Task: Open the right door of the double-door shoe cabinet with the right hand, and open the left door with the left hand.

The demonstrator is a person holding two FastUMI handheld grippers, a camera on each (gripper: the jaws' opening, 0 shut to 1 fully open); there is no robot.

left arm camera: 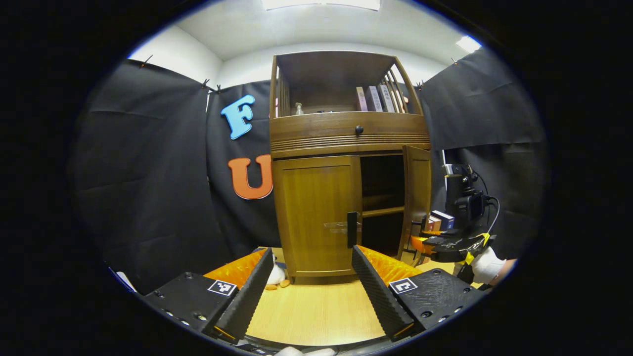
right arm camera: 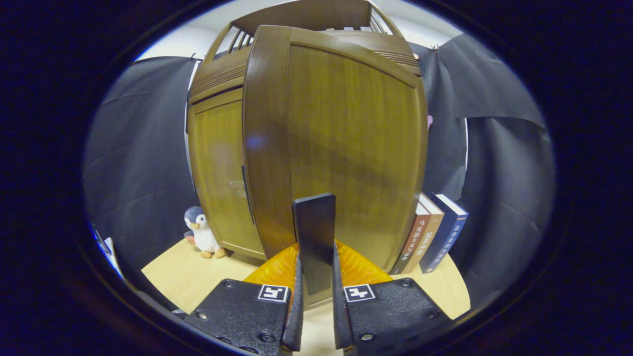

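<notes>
Between the right gripper (right arm camera: 315, 296) jaws, nearly closed, sits the flat dark upright handle (right arm camera: 314, 237) of the brown wooden cabinet's right door (right arm camera: 346, 148); both fingers press its sides, door panel just beyond, swung open w/ dark shelves showing in left gripper view. Left gripper (left arm camera: 311, 282) jaws wide apart, holding nothing; closed brown wooden left door (left arm camera: 316, 212) straight ahead, apart from the tips, its dark handle (left arm camera: 352, 229) nearer the right-side finger. Small penguin plush toy (right arm camera: 200, 231) by cabinet base, left of right jaws.
</notes>
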